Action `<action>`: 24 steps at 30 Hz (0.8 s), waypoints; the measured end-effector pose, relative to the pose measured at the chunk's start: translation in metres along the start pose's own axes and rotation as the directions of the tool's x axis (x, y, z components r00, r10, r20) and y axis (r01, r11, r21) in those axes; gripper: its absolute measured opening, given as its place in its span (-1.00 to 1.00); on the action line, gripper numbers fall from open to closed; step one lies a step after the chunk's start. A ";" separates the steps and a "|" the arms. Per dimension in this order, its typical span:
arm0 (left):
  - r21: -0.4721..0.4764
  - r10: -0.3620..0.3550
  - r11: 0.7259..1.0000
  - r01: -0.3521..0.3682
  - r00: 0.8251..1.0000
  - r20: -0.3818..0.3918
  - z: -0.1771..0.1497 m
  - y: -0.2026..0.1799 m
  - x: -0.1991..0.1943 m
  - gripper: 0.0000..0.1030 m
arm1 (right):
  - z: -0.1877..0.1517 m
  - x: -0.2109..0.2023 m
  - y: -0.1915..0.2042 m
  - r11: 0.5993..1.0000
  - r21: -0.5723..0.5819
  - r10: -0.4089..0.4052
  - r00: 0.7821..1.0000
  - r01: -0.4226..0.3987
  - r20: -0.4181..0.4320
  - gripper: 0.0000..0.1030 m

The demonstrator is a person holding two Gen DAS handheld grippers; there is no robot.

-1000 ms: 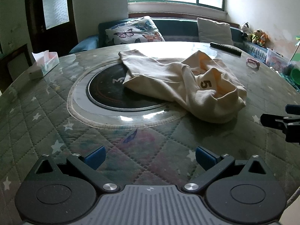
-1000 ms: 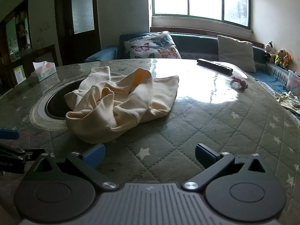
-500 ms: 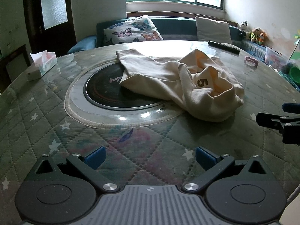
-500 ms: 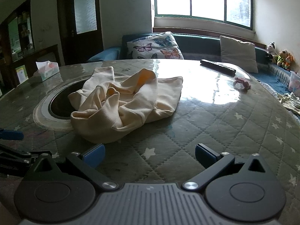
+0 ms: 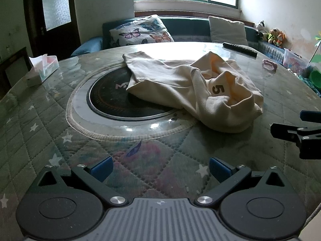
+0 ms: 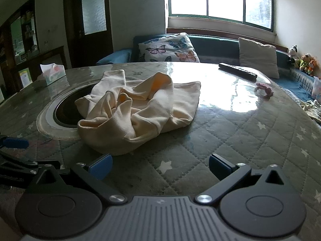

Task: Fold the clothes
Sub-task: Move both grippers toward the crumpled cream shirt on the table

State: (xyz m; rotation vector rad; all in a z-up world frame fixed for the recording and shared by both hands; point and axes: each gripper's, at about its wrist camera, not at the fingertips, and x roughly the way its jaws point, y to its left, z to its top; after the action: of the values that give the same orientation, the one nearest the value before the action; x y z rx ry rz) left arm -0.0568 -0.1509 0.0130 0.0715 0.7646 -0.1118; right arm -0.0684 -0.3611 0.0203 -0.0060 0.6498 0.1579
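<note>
My left tool (image 5: 159,166) has its blue pads spread wide with nothing between them, hovering low over the table (image 5: 40,132). My right tool (image 6: 159,165) is the same: pads wide apart, empty, above the quilted cover. Each tool shows at the edge of the other's view, the right one off to the right of the left tool, the left one low to the left of the right tool.

Ahead of both tools lies one cream garment (image 5: 192,88), crumpled in a heap, a dark "5" printed on a fold that faces the left tool. From the right tool it sits ahead and slightly left (image 6: 138,110), well short of the pads. Its far-left part drapes over one round black inset (image 5: 112,102) sunk in the middle of the table, ringed by a pale border.

The table is round, covered in a grey-green quilt with white stars under a clear glossy sheet that throws back the window light.

Farther out I count one tissue box (image 5: 43,69) far left, one black remote (image 6: 237,71) far right, and one small pink thing (image 6: 264,90) near it. Beyond the table there is one dark sofa with two cushions, a butterfly one (image 6: 168,48) and a plain one (image 6: 258,57). One window (image 6: 218,0) is above it, one dark door (image 6: 94,14) to the left.
</note>
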 end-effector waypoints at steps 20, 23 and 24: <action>0.000 0.006 1.000 -0.006 1.000 0.003 0.027 0.007 0.013 1.00 | 0.018 0.016 0.000 1.000 -0.017 0.003 1.000 -0.003 -0.006 1.00; -0.003 0.012 1.000 -0.012 1.000 0.007 0.034 0.010 0.014 1.00 | 0.026 0.019 -0.002 1.000 -0.024 0.001 1.000 -0.001 0.000 1.00; -0.006 0.011 1.000 -0.011 1.000 0.008 0.036 0.011 0.015 1.00 | 0.029 0.019 -0.003 1.000 -0.025 0.002 1.000 -0.002 0.004 1.00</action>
State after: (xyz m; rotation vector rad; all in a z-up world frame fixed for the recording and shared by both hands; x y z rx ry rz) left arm -0.0201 -0.1450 0.0292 0.0698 0.7559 -0.0992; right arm -0.0354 -0.3601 0.0315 -0.0291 0.6443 0.1679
